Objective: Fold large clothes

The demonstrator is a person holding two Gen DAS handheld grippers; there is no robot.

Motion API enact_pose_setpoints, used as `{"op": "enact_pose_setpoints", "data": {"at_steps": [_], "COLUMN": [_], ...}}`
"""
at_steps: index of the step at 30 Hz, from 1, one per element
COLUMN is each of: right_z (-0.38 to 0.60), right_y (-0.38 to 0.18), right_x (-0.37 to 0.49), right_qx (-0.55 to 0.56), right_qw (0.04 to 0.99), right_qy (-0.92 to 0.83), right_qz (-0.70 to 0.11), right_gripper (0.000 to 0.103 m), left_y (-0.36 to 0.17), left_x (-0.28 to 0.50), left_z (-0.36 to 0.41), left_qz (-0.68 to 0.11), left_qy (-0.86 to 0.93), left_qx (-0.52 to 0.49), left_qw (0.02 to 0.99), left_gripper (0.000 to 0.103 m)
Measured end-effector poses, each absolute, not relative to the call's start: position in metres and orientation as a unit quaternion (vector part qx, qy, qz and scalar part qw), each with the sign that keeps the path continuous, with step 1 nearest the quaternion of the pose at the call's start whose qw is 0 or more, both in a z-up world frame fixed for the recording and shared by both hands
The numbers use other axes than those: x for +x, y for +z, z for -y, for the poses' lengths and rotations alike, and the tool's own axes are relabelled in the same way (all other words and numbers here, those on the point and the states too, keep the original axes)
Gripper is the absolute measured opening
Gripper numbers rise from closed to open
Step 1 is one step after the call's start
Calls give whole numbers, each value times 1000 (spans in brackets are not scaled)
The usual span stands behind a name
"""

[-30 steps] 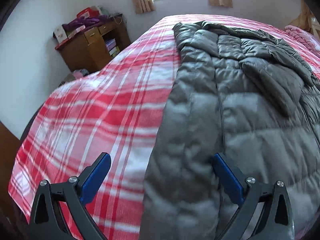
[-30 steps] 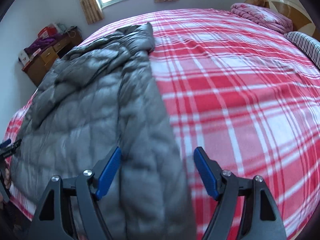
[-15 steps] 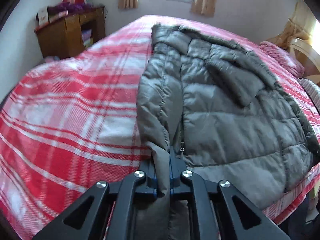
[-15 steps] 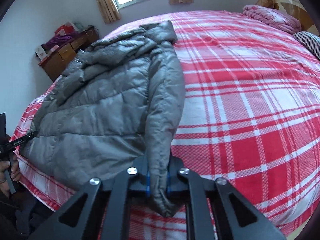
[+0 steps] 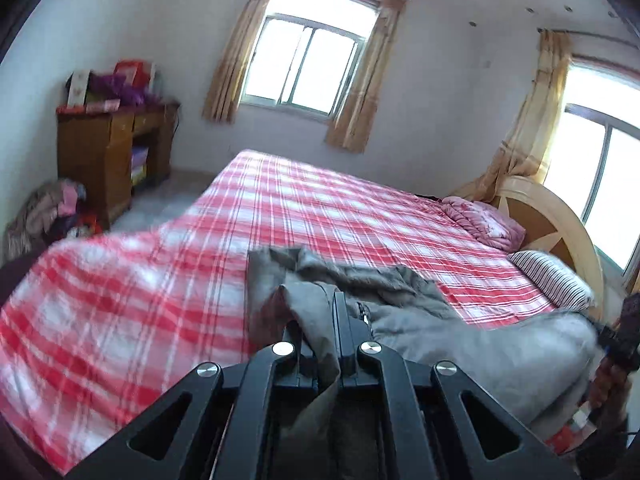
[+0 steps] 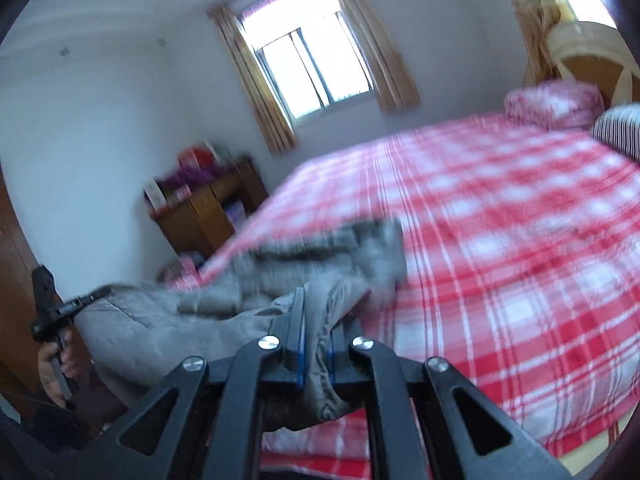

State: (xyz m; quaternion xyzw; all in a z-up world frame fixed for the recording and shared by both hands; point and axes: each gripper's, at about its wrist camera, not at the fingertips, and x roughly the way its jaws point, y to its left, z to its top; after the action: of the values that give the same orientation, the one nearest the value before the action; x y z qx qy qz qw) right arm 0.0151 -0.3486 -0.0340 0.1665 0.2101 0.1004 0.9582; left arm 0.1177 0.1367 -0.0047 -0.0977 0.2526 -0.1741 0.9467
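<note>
Plaid bed (image 5: pixel 320 216), grey jacket (image 5: pixel 460 344) hem clamped between both grippers' fingers (image 5: pixel 340 320)

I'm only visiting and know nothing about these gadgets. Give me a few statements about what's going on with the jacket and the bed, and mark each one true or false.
1. Both grippers are clamped on the grey puffer jacket. True: left gripper, right gripper.
2. The bed sheet is plain blue. False: red and white plaid.
3. The jacket is hanging in a wardrobe. False: it trails from the grippers onto the bed.
4. A striped pillow lies near the headboard. True.
</note>
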Motion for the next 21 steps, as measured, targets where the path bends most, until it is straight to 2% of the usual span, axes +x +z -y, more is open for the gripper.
{"op": "enact_pose_setpoints", "data": {"at_steps": [4, 8, 12, 17, 21], "right_z": [354, 358, 355, 375, 377], "right_y": [-29, -63, -97, -130, -142], "right_x": [66, 157, 232, 284, 308], "right_qx": [169, 198, 182, 201, 188], "right_qw": [963, 951, 950, 939, 938], "right_qy": [87, 64, 24, -8, -23], "right_qz": [-192, -229, -253, -280, -291], "right_gripper": [9, 9, 9, 9, 9], "left_y": [-39, -92, -116, -127, -110], "left_x": [194, 286, 336, 376, 376], "left_z": [-120, -101, -84, -85, -84], "left_qz": [-290, -342, -348, -382, -349], "left_qy": [-141, -100, -74, -60, -39], "left_qx": [-64, -36, -16, -46, -49], "left_qw": [945, 934, 934, 921, 935], "left_gripper": [4, 4, 8, 12, 16]}}
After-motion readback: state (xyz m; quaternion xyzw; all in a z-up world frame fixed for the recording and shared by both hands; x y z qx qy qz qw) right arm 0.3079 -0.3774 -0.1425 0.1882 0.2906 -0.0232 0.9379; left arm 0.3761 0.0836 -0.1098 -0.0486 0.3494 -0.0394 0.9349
